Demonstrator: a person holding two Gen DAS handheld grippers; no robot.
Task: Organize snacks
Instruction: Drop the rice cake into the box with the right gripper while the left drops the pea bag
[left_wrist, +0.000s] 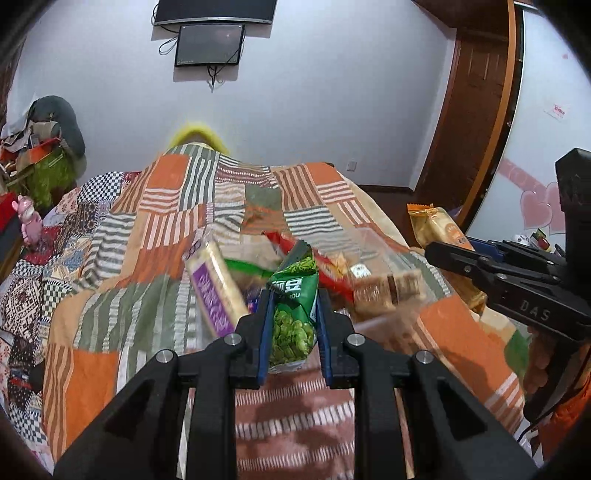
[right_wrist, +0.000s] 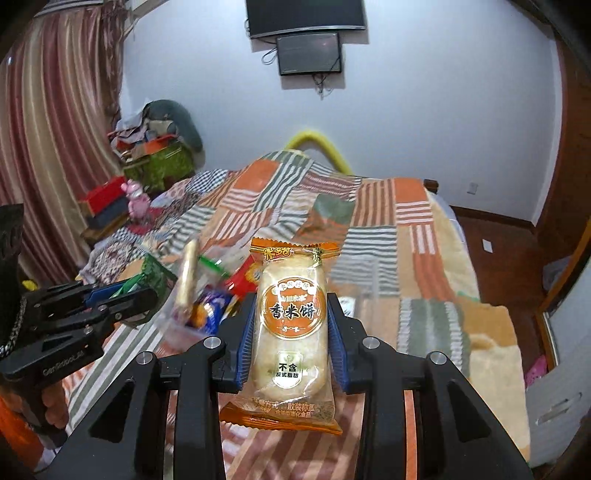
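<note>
Pick-up step in hand: left gripper (left_wrist: 293, 325) clenched on green pea packet (left_wrist: 293, 317), right gripper (right_wrist: 291, 332) clenched on rice-cracker packet (right_wrist: 291, 325); next, likely sort each into the clear bin (left_wrist: 373, 251) on the far quilt (left_wrist: 155, 229).

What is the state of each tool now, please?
Left tool: closed on the green pea snack packet.
Right tool: closed on the orange rice cracker packet.

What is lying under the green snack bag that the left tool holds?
Under the green snack bag in the left tool only the striped blanket shows. The snack pile lies farther back. The tool's black frame hides the blanket nearest the camera.
</note>
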